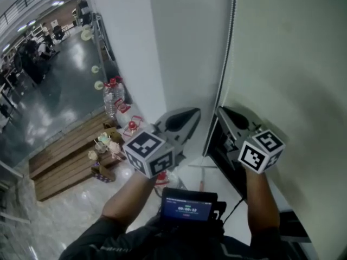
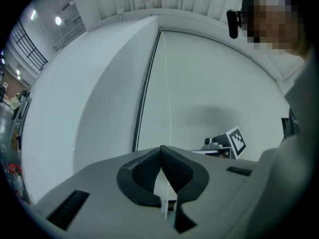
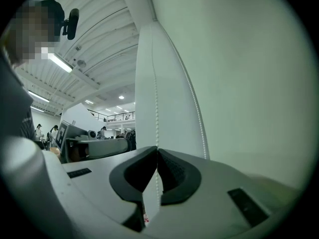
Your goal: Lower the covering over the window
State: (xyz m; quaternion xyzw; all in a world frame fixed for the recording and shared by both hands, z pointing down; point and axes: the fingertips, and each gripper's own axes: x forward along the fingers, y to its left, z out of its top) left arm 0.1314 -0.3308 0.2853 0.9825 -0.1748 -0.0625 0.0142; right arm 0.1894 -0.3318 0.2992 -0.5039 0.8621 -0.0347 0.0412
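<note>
Blind cord (image 2: pixel 169 101): a thin beaded strand running down into the left gripper (image 2: pixel 160 153), whose jaws are pressed together on it. Right gripper (image 3: pixel 157 152) is likewise clamped on a bead strand (image 3: pixel 155 103); a second strand (image 3: pixel 197 108) hangs free just beside it. From the head view the cord is too fine to make out. The blind (image 1: pixel 293 53) hangs pale behind both grippers, right of the white wall (image 1: pixel 130 47), with its top cut off.

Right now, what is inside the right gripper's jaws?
A white bead chain runs between the jaws of the right gripper, which are closed on it at the tips. Its stretch under the pads is covered; it reappears in the gap below. A second strand hangs free outside.
</note>
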